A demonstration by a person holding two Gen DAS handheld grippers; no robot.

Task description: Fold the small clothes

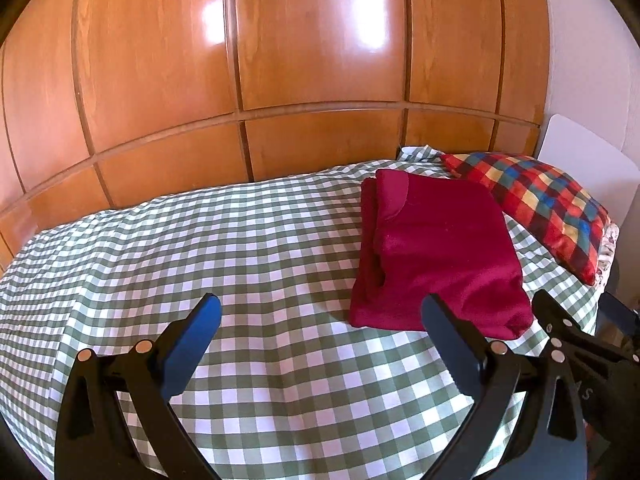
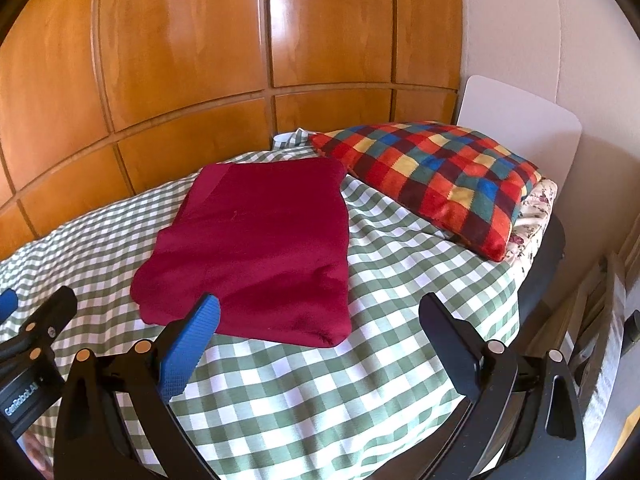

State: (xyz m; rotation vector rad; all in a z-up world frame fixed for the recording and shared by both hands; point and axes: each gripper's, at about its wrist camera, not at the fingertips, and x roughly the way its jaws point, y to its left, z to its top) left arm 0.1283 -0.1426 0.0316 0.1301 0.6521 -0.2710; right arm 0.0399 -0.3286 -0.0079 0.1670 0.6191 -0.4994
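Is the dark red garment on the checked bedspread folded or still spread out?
Folded. The dark red fleece garment lies as a compact rectangle, with stacked layers showing along its left edge. Neither claw touches it.

A bed (image 1: 248, 240) covered in a green-and-white checked sheet (image 2: 360, 380). A folded dark red garment (image 2: 256, 248) lies flat on the sheet, just ahead of the left tool (image 1: 320, 312) and right tool (image 2: 320, 312). Beyond it, to the right, a multicoloured checked pillow (image 2: 440, 184) rests near the headboard end.
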